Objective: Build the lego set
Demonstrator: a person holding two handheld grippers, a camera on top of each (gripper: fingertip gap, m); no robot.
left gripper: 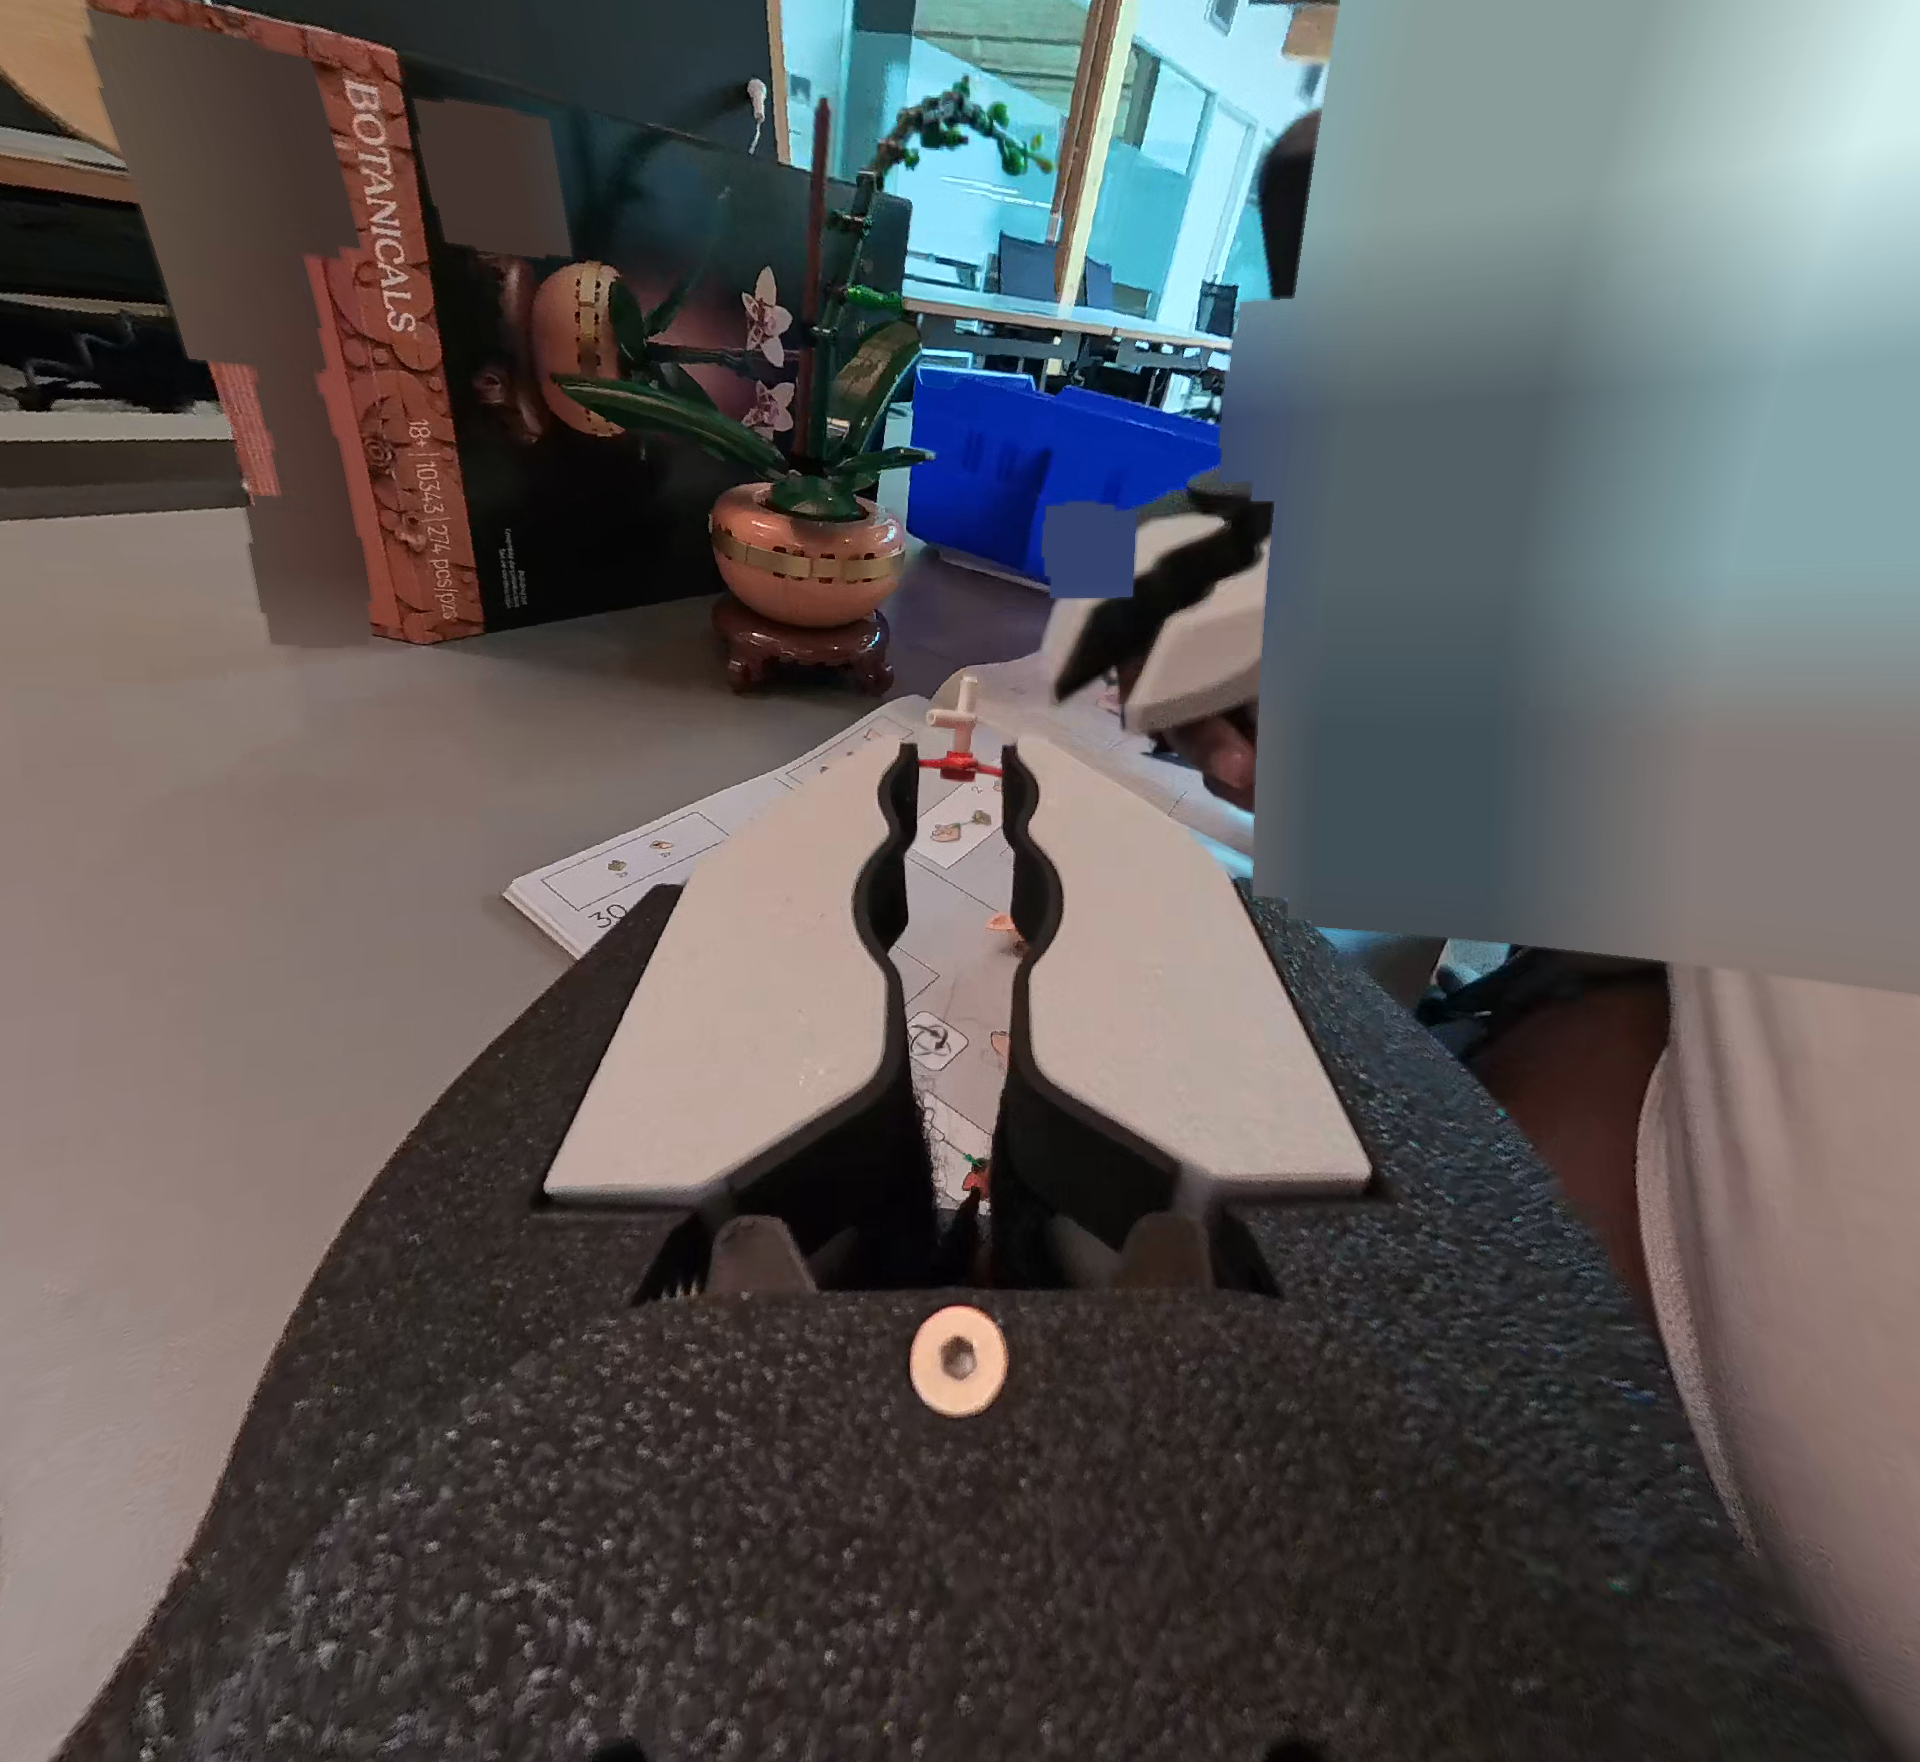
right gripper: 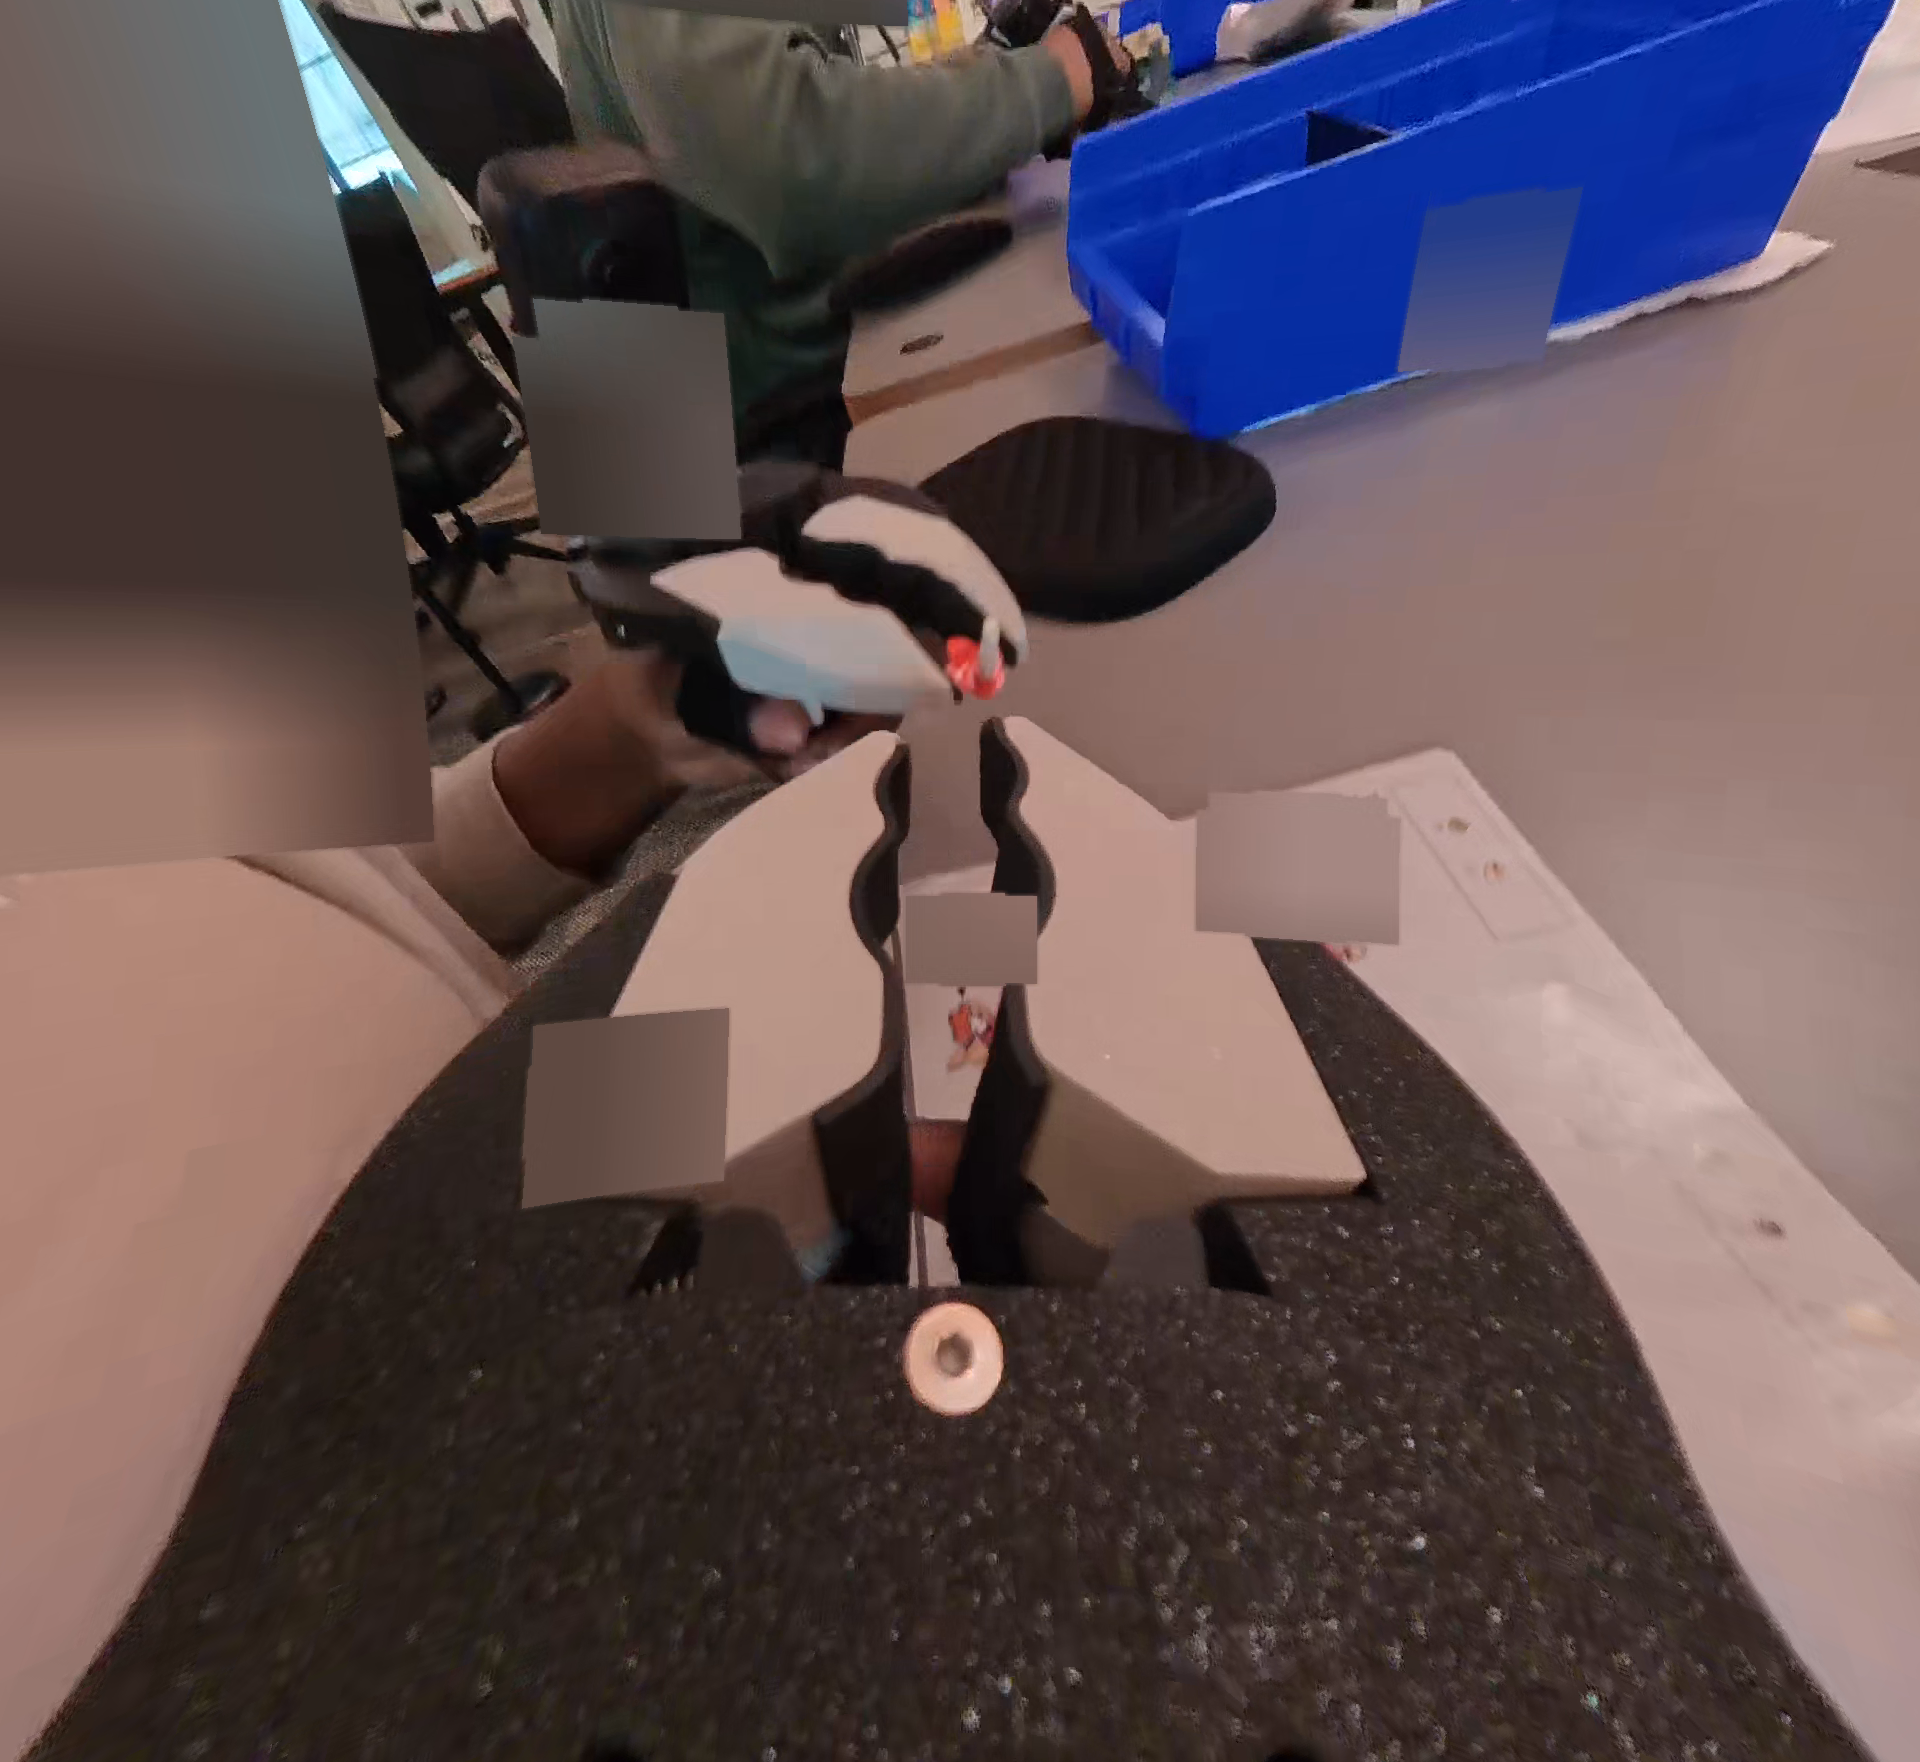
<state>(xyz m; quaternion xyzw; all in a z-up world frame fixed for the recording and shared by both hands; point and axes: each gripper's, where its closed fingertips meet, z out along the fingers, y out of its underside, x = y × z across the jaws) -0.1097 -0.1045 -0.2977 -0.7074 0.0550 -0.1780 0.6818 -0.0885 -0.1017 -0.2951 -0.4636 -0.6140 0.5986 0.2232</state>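
My left gripper (left gripper: 961, 762) is shut on a small red Lego piece (left gripper: 954, 764) with a white cross-shaped axle piece (left gripper: 961, 713) standing up from it. It holds them above the open instruction booklet (left gripper: 623, 871). The right wrist view shows the same gripper (right gripper: 971, 647) from the side, with the red and white piece (right gripper: 977, 665) at its tips. My right gripper (right gripper: 945, 741) is slightly open and empty, just below and near the left one's tips. It also shows in the left wrist view (left gripper: 1101, 663), to the right. The partly built Lego orchid in its pink pot (left gripper: 805, 559) stands behind.
The Lego set box (left gripper: 416, 362) stands on the grey table at the back left. Blue bins (right gripper: 1351, 206) stand at the back right. A black padded chair back (right gripper: 1101, 517) is near the table edge. Another person in a green sleeve (right gripper: 831, 123) works behind. The booklet page (right gripper: 1475, 860) lies at the right. The grippers are tip to tip, or close to it.
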